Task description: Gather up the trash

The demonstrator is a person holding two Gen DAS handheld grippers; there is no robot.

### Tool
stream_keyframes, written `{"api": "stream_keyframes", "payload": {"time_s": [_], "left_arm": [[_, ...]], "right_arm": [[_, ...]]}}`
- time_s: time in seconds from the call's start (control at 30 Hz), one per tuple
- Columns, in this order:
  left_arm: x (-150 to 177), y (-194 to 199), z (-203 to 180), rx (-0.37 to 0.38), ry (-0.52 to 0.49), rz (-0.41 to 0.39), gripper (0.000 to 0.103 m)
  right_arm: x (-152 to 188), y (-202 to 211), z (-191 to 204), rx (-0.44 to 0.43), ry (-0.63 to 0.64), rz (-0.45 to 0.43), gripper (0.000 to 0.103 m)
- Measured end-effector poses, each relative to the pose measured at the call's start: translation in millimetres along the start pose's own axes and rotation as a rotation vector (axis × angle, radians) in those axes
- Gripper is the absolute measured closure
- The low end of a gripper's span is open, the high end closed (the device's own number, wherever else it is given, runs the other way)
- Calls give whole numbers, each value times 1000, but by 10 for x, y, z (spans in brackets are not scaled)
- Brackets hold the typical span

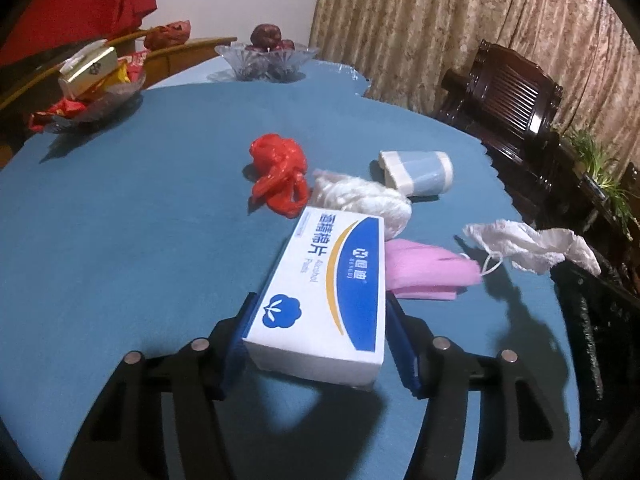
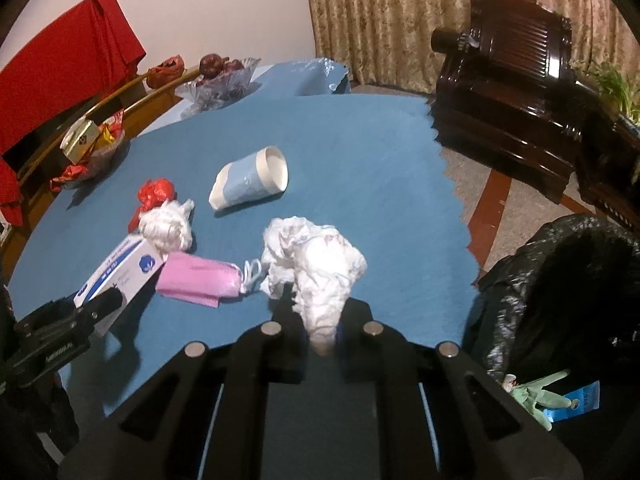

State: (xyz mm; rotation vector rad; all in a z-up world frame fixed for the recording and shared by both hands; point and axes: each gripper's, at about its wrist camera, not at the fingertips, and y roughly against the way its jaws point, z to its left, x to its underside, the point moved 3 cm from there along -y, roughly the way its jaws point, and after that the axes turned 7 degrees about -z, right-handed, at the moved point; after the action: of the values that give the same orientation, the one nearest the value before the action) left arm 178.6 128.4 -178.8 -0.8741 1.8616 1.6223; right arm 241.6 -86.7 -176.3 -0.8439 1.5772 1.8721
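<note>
My left gripper [image 1: 320,320] is shut on a white and blue alcohol pads box [image 1: 324,280], which it holds just above the blue table [image 1: 120,220]. My right gripper [image 2: 320,320] is shut on a crumpled white plastic bag [image 2: 316,264], lifted over the table's right side; it also shows in the left wrist view [image 1: 528,244]. On the table lie a pink face mask [image 1: 424,272], a white crumpled wad [image 1: 360,196], a red plastic bag [image 1: 280,176] and a tipped paper cup [image 1: 416,172].
A black trash bag [image 2: 560,280] stands open off the table's right edge. Glass bowls with snacks [image 1: 92,88] and fruit [image 1: 268,56] sit at the far side. A dark wooden chair [image 2: 512,80] stands beyond the table. Curtains hang behind.
</note>
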Motion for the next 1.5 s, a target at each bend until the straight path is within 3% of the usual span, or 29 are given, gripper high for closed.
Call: {"api": "stream_keyframes", "payload": {"time_s": [0.5, 0.77, 0.9, 1.03, 1.1, 1.13, 1.17, 1.5], "left_arm": [[84, 505, -144, 18, 25, -78, 46], [325, 316, -164, 19, 24, 46, 45], [354, 228, -177, 18, 19, 65, 35], [341, 125, -203, 17, 4, 75, 34], [331, 61, -211, 26, 7, 79, 39], [333, 29, -217, 31, 6, 87, 49], [342, 17, -220, 33, 7, 89, 49], [-29, 269, -366, 60, -6, -31, 50]], "right_arm": [[-34, 337, -216, 19, -39, -49, 94], [122, 291, -172, 8, -27, 4, 94], [216, 257, -139, 6, -17, 27, 94], [237, 231, -138, 7, -17, 36, 94], [247, 226, -133, 6, -16, 38, 94], [253, 225, -135, 5, -15, 39, 94], [255, 221, -131, 4, -15, 41, 94], [250, 236, -149, -2, -22, 36, 94]]}}
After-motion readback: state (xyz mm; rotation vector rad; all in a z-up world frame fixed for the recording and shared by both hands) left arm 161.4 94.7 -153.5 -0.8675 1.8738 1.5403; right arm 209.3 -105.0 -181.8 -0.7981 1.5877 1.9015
